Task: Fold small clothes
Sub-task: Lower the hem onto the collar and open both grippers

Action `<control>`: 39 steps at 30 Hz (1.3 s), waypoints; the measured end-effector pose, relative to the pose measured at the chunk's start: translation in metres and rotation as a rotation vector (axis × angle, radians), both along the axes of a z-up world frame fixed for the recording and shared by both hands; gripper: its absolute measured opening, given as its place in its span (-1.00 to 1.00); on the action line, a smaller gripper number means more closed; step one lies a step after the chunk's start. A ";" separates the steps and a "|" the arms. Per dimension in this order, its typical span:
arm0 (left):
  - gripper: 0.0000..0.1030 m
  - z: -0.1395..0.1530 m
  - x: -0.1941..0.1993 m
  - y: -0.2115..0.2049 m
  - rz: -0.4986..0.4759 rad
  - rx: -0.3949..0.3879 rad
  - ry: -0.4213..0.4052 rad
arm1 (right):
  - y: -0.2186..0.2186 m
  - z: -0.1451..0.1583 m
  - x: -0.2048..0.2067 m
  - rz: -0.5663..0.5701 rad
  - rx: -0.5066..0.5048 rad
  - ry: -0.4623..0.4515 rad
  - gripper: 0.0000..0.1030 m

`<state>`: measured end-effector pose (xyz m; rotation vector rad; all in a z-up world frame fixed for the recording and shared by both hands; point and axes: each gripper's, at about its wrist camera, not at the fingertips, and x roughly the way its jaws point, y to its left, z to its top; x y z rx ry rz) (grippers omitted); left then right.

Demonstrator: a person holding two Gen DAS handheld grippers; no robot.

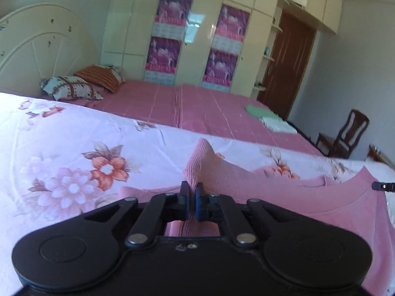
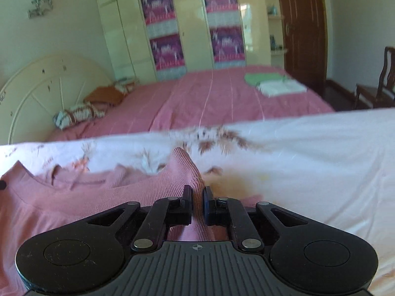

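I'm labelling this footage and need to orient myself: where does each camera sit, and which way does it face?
Left wrist view: sits on the left gripper, facing along its fingers across the floral bedsheet toward the cream wardrobe; the fingers pinch a fold of the pink ribbed knit top.
Right wrist view: sits on the right gripper, facing the same wardrobe; its fingers pinch another fold of the top.
Shared: the top, bedsheet, pink bedspread, wardrobe, brown door.

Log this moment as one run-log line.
step: fold in progress | left gripper: shut on pink knit top | right gripper: shut on pink knit top | surface: floral sheet | fabric pinched up
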<state>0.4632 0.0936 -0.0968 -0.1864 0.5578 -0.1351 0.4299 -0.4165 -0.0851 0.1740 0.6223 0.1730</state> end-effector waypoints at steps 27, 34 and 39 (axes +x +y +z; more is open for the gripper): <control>-0.69 -0.021 -0.115 0.017 -0.036 -0.016 0.220 | -0.028 -0.001 -0.153 0.067 0.109 0.220 -0.93; -0.72 -0.012 -0.138 0.026 -0.008 -0.038 0.166 | -0.034 0.006 -0.171 0.021 0.046 0.200 -0.95; 0.22 -0.016 -0.144 0.035 0.069 0.020 0.197 | -0.036 -0.002 -0.163 0.011 0.046 0.237 -0.90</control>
